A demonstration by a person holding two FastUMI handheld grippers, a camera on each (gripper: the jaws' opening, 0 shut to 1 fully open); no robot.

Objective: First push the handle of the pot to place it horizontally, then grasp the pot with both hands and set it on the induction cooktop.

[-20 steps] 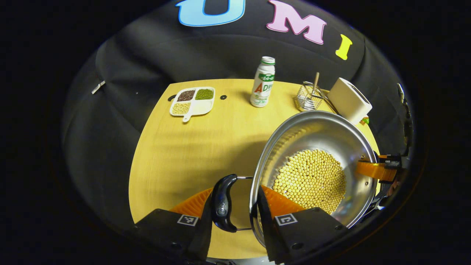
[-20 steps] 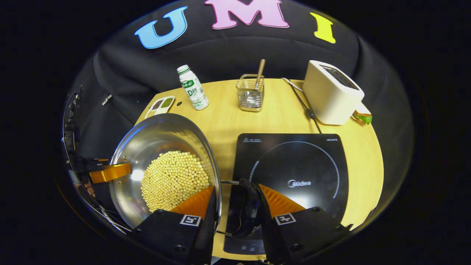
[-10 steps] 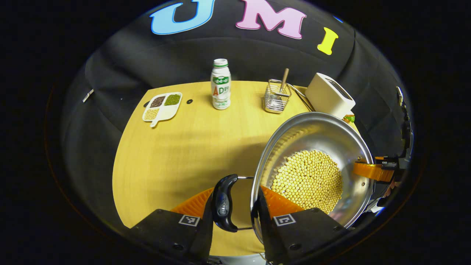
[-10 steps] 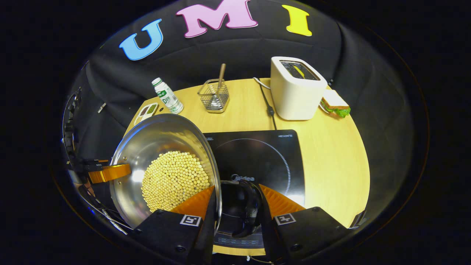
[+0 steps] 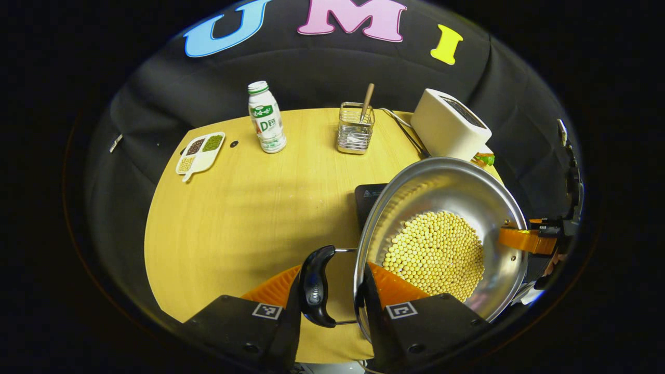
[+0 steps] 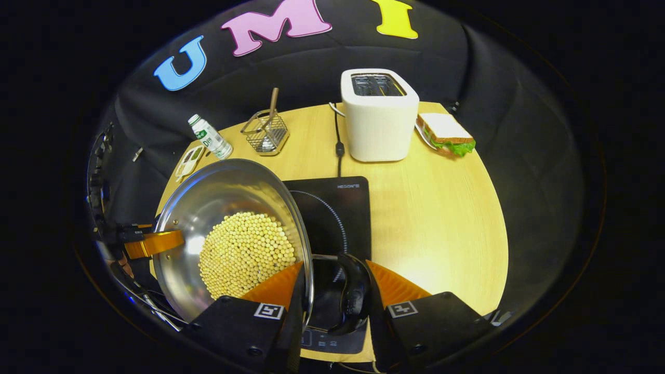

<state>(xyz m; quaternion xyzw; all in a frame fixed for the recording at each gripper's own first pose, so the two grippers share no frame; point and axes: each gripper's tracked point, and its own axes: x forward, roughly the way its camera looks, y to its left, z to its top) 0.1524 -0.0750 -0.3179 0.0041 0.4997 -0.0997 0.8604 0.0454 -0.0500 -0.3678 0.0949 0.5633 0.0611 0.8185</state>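
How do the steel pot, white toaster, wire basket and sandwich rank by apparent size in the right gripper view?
Largest to smallest:
1. Steel pot of yellow beans, though nearest the camera
2. White toaster
3. Sandwich and wire basket, too close to rank

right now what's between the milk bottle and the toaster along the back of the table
A wire basket holding a wooden-handled utensil stands between the milk bottle and the toaster, seen in the left gripper view.
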